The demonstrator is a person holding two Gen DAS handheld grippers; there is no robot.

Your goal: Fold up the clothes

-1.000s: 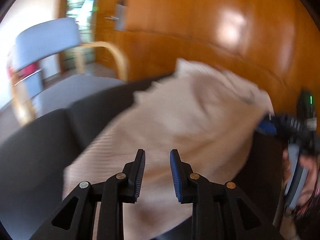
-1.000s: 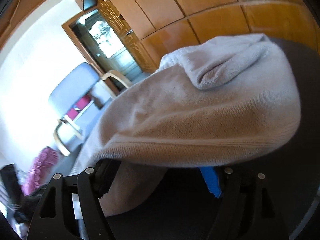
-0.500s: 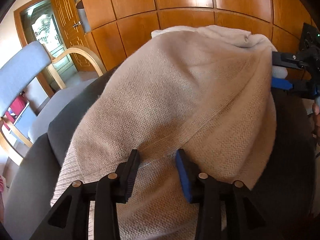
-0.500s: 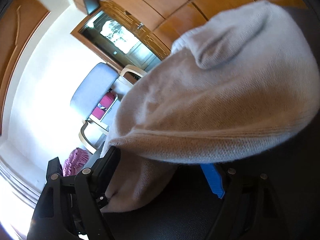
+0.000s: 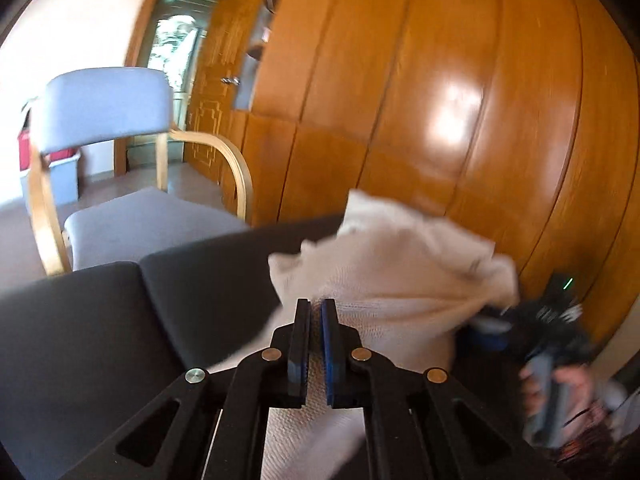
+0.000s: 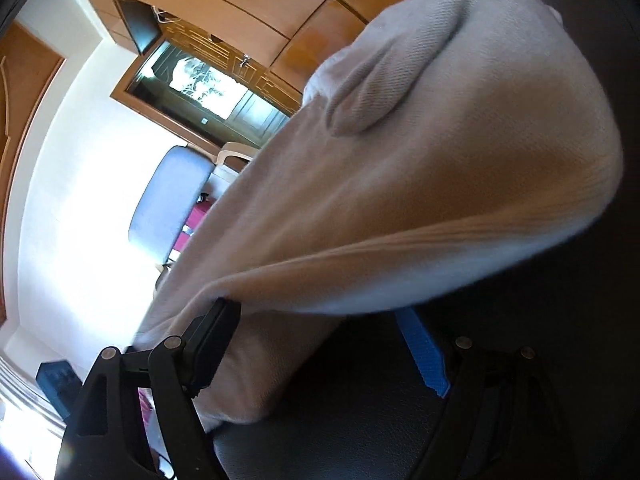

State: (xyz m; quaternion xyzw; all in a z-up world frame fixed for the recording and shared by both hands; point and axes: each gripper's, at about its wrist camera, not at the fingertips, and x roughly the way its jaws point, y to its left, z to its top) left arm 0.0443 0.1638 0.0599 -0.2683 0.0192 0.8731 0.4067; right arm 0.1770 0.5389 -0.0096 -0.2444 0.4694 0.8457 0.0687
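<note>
Warm wooden wardrobe panels [image 5: 440, 100] are filling the wall behind a dark sofa [image 5: 100, 320], and over that sofa the work is going on. A pale beige knit sweater [image 5: 400, 280] is hanging in the air above the cushions, bunched and sagging between the two tools.

The left gripper [image 5: 316, 308] is now pinching the knit with its jaws nearly together and only a thin band of fabric between the pads. Half a second ago those jaws were standing apart over the cloth, so this grip is new. The sweater is also looking smaller and more gathered from that side than it was then, and the blur suggests the left tool is moving quickly.

The right gripper [image 6: 316, 308] is standing wide, much as it was a second ago – the sweater's [image 6: 440, 160] ribbed edge is draping across its spread fingers rather than being clamped. In the left camera's view it [image 5: 492, 326] is meeting the far end of the cloth, with a person's hand [image 5: 560, 384] on its handle and a small green light [image 5: 567, 282] glowing.

I judge that the garment is being carried or turned for a fold, with the left grip doing the holding.

Beyond are a blue armchair with bentwood arms [image 5: 108, 104] and a glazed door [image 5: 172, 48]. No brand, label or writing is readable anywhere.
</note>
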